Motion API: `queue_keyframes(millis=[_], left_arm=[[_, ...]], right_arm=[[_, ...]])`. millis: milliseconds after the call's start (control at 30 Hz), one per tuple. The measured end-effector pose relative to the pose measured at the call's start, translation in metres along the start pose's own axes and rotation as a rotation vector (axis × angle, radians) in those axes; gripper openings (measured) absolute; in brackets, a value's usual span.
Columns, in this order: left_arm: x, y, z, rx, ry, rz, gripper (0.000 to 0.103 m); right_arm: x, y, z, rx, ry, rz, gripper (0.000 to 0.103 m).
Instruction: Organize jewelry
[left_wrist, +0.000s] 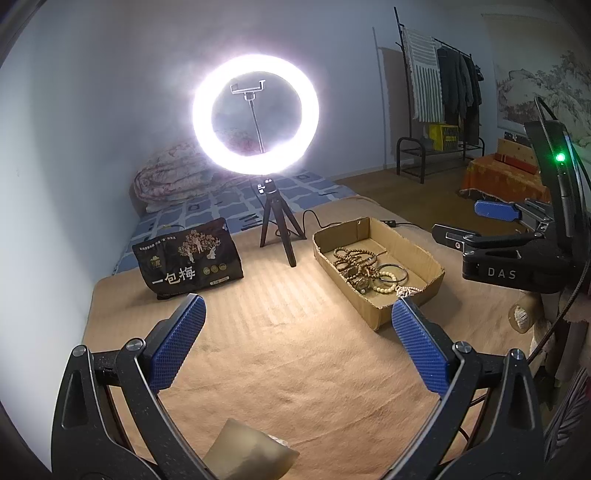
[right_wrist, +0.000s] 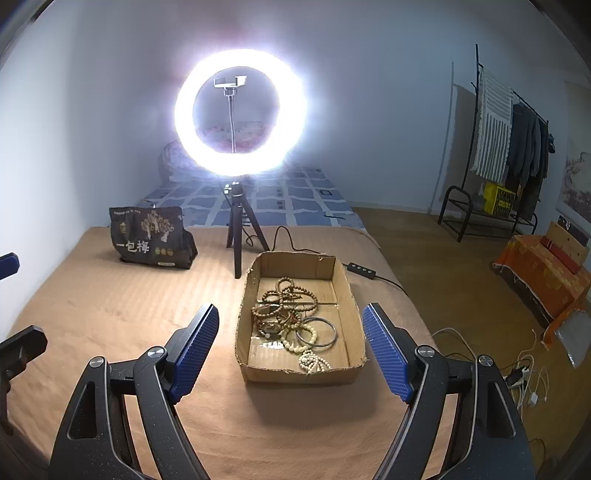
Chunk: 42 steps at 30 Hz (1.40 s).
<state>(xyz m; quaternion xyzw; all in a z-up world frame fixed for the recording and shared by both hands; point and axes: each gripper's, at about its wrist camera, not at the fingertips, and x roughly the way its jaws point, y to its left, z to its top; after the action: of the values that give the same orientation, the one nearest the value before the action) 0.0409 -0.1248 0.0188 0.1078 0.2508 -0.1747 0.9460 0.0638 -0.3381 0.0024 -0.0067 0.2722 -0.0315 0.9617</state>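
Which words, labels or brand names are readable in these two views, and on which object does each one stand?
"一包梅": large white characters on the black bag.
"DAS": on the body of the right gripper, seen from the left wrist view.
Small print and round seals on the bag: too small to read.
Yellow crate markings: blurred.

Before you: a tan blanket-covered bed (right_wrist: 110, 314) bearing a cardboard tray (right_wrist: 354, 325), a black snack bag (right_wrist: 151, 240) and a ring-light tripod (right_wrist: 240, 236).
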Motion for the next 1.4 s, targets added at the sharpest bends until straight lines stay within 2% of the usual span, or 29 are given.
queue_keyframes(millis=[367,1400], left_arm=[[0.01,0.011,-0.005,-0.041,0.039,-0.014,0.103],[0.01,0.014,-0.004,-0.055,0.043,-0.019,0.103]], right_arm=[[0.004,0.004,-0.001,-0.008,0.006,-0.01,0.08],[0.005,0.002,-0.005,-0.015,0.01,-0.016,0.08]])
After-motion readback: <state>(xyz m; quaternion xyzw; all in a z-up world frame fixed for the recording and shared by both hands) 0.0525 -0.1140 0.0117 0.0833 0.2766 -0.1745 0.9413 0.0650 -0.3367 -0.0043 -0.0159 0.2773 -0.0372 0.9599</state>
